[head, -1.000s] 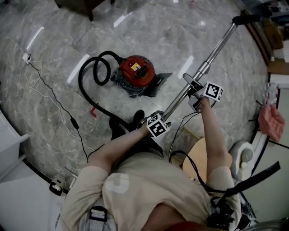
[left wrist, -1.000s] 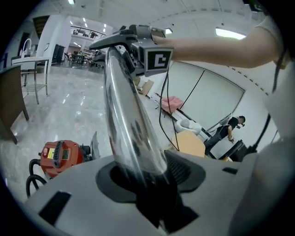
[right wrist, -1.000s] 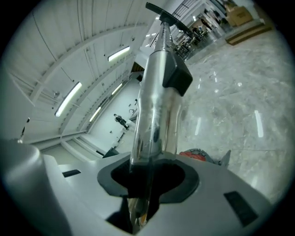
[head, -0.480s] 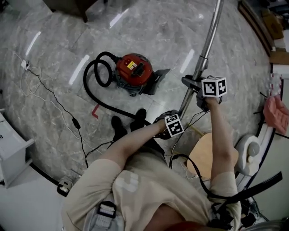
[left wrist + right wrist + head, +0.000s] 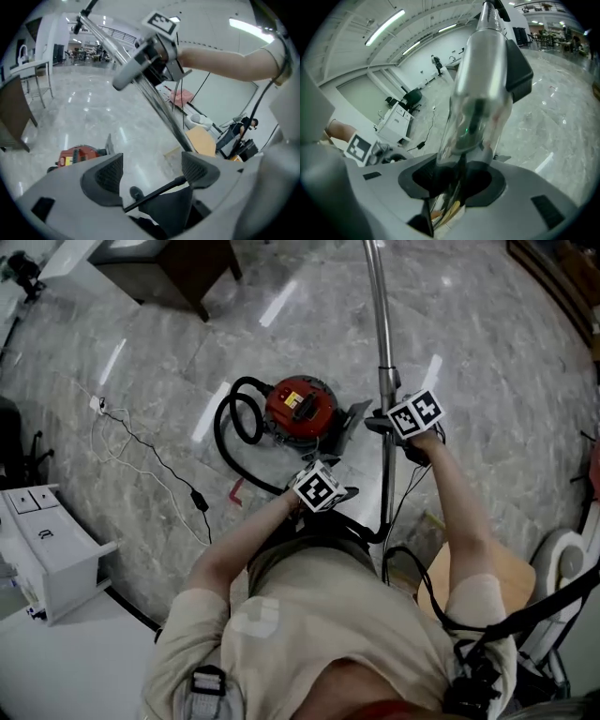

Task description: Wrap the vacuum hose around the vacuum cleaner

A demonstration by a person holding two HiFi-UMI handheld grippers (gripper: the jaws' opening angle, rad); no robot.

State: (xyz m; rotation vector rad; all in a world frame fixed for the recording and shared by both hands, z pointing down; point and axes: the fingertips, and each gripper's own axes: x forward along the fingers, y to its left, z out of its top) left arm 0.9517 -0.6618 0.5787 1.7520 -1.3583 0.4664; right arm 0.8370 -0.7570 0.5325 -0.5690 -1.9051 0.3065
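Observation:
The red vacuum cleaner [image 5: 300, 406] stands on the marble floor ahead of me, also low in the left gripper view as the red vacuum cleaner [image 5: 76, 155]. Its black hose [image 5: 222, 427] loops at its left and runs back toward my legs. The metal wand [image 5: 382, 324] stands nearly upright in the head view. My right gripper [image 5: 385, 424] is shut on the wand [image 5: 480, 70]. My left gripper [image 5: 343, 494] sits left of the wand's lower end. Its jaws have just been opening and now stand wide on the left gripper [image 5: 151, 165], with only a thin black cable crossing low between them, untouched.
A thin cord [image 5: 150, 448] trails over the floor at the left. A white cabinet [image 5: 47, 549] stands at the lower left and dark furniture [image 5: 178, 263] at the top. A round wooden stool [image 5: 502, 570] is by my right side. A grey nozzle plate [image 5: 344, 423] leans beside the vacuum.
The wand has swung from leaning right to nearly upright. My left gripper let go of its lower end, opened and moved left. My right gripper kept its hold and rolled with the wand.

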